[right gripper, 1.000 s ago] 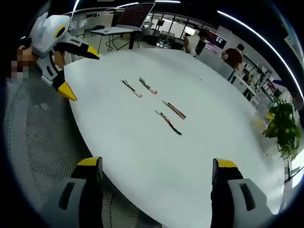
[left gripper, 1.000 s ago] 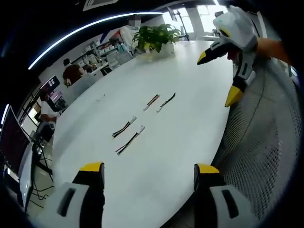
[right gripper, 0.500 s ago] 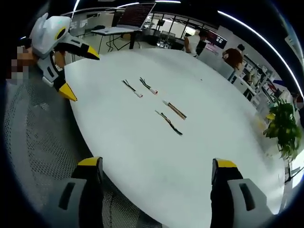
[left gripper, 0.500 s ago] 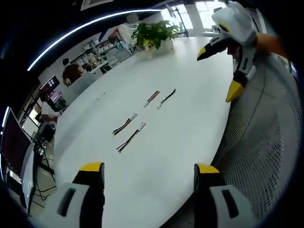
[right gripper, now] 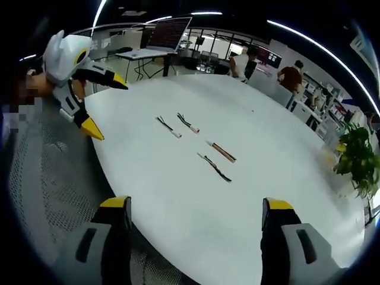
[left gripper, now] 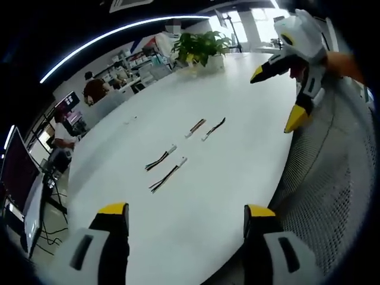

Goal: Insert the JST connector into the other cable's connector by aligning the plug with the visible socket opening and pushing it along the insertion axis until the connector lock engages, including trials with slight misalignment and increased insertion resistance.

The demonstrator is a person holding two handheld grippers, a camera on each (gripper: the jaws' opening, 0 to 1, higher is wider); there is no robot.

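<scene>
The white table point(left gripper: 196, 196) is being left open on every side of four short cables point(left gripper: 167, 176), lying well apart from a potted plant point(left gripper: 199, 47).

Both views are bright and evenly lit in the middle, where the glossy white oval table point(left gripper: 196, 196) reflects soft overhead light without harsh glare. In the left gripper view, a thin curved ceiling light strip point(left gripper: 113, 32) arcs across the upper left, and blown-out windows point(left gripper: 261, 15) wash the upper right. In the right gripper view, a similar light strip point(right gripper: 320, 47) curves along the upper right. Shadows on the table are faint and diffuse. Fisheye distortion bends straight lines strongly toward the edges, and the background office is small and soft. The short dark cables with white connectors point(right gripper: 196, 142) stay fairly sharp, though fine detail is too small to tell
</scene>
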